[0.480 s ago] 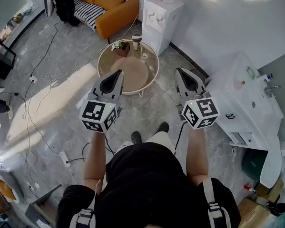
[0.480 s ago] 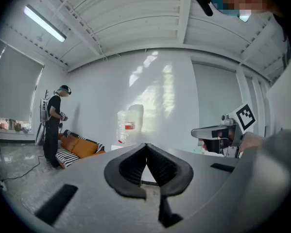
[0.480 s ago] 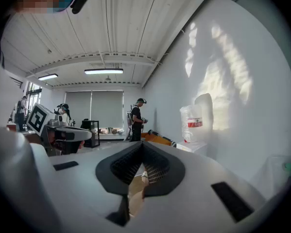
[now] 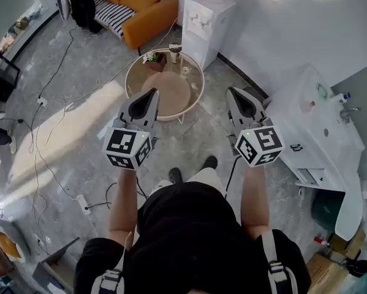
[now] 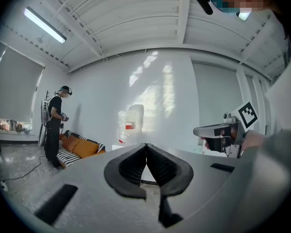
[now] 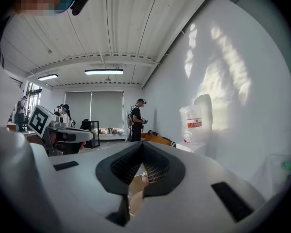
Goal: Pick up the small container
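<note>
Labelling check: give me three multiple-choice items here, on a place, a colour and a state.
1. Small things on the round table stand at its: A far edge; B middle; C near edge.
2. The sofa is: A grey; B orange; C green.
3. Left gripper and right gripper: A both open; B both shut, empty; C holding a container.
1A, they cluster at the rim farthest from the person. 2B, its cushions are orange. 3B, each pair of fingers meets on nothing.

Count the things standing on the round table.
3: a potted plant at its far edge, a tall vessel beside it, a small container nearer. The left tongs cover the table's near rim, so more may be hidden.
</note>
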Demonstrator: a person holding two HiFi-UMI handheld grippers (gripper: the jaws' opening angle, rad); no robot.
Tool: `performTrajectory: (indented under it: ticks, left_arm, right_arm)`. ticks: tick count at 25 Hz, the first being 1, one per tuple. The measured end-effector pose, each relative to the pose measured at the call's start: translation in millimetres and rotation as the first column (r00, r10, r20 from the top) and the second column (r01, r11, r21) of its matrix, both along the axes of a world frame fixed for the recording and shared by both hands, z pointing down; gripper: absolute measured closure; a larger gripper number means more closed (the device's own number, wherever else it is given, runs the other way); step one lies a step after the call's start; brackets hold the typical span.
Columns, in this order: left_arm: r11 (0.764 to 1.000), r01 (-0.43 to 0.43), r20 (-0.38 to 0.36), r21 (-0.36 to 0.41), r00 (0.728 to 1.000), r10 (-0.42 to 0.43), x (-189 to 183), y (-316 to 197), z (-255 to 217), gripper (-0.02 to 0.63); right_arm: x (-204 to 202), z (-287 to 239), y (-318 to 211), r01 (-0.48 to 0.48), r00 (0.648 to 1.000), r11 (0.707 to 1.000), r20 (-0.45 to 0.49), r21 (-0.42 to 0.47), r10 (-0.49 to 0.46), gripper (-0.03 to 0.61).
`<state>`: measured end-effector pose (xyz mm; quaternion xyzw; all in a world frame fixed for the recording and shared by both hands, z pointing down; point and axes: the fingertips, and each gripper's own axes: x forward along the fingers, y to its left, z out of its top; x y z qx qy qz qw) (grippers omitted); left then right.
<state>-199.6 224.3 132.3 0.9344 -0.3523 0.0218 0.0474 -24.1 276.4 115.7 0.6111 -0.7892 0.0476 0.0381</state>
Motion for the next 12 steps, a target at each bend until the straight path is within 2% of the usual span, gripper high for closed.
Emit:
performTrajectory:
  ticks: [4,12]
  left_arm:
    - [1.000,-0.003,-0.001,-0.008,1.000,0.003,-1,2,5,0.595]
    - [0.999,-0.013,0.005,-0.036,1.000,0.013,-5,0,22,0.595]
  right_arm:
    - [5,1,-1,-0.024,0.997,1.000,0.070,-0.005,0.024,0.575]
    - [2,18,-1,-0.040,0.998,0.998,0.043,-0.042,0.042,0.575]
